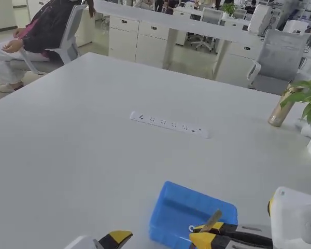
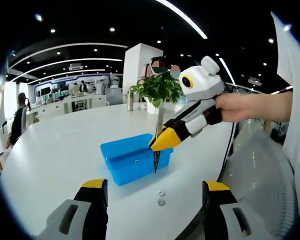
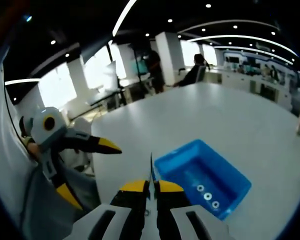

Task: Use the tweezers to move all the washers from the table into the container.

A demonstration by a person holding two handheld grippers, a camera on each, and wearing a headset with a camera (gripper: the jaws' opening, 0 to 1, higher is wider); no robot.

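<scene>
The right tongs [image 3: 151, 186] pinch partly hidden tweezers [image 1: 212, 220]; left tongs [image 2: 155, 184] spread, washers [image 2: 161, 193] at the container's [image 2: 130, 167] six o'clock.

I'm looking into an open-plan office. A broad white table [image 1: 93, 129] takes up most of the head view, and a long white power strip [image 1: 168, 124] lies flat near its middle. Toward the table's right edge stand a slim gold metal cylinder [image 1: 279, 110] and a leafy green potted plant [image 1: 308, 101], close together. Beyond the table I can see low white cabinets [image 1: 140, 39] and a grey mesh office chair [image 1: 280, 57]. A person [image 1: 46, 23] sits in another grey chair at upper left. The dark ceiling carries curved white light strips [image 2: 185, 21] and small round spotlights [image 2: 111, 29]. In the left gripper view a square white pillar [image 2: 137, 65] rises behind the plant. Bright windows [image 3: 55, 87] line one wall in the right gripper view.
</scene>
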